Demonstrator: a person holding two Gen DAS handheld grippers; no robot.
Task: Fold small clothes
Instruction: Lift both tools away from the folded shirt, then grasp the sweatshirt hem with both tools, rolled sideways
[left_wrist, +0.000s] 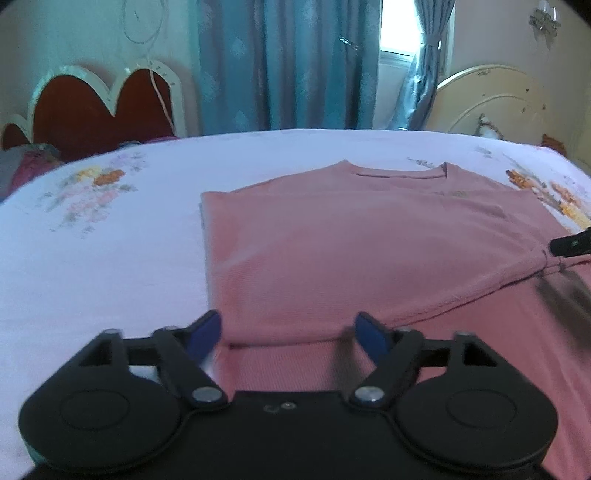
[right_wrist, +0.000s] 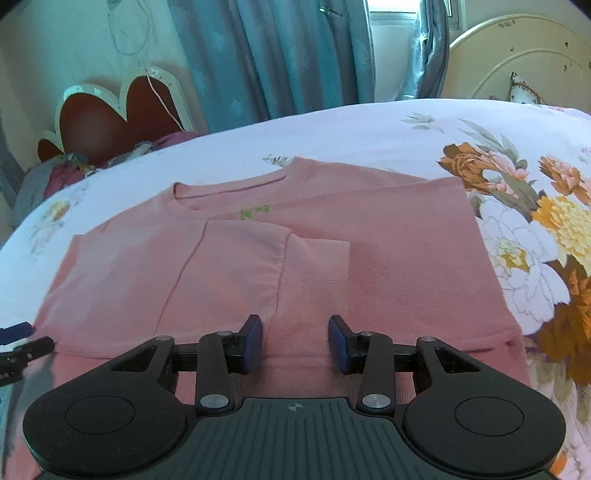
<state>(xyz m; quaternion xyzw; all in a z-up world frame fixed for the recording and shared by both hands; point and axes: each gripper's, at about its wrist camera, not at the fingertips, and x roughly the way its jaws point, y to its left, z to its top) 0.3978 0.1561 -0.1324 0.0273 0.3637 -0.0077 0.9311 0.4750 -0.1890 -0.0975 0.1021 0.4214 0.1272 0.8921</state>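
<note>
Both tongs (left_wrist: 288, 330) (right_wrist: 295, 341) open, low over near hem of pink top (right_wrist: 369, 258).

The shirt (right_wrist: 258, 266) is pink, with a tiny green mark near its neck. The bed sheet (right_wrist: 369, 125) is pale lilac-white with big flowers in orange, yellow, pink and white. The curtains (left_wrist: 288, 66) are blue. The headboard (left_wrist: 96, 107) is dark red with a white edge. Both grippers are black with blue pads (right_wrist: 253, 341).

Pink top (right_wrist: 369, 258), sleeves folded in
</note>
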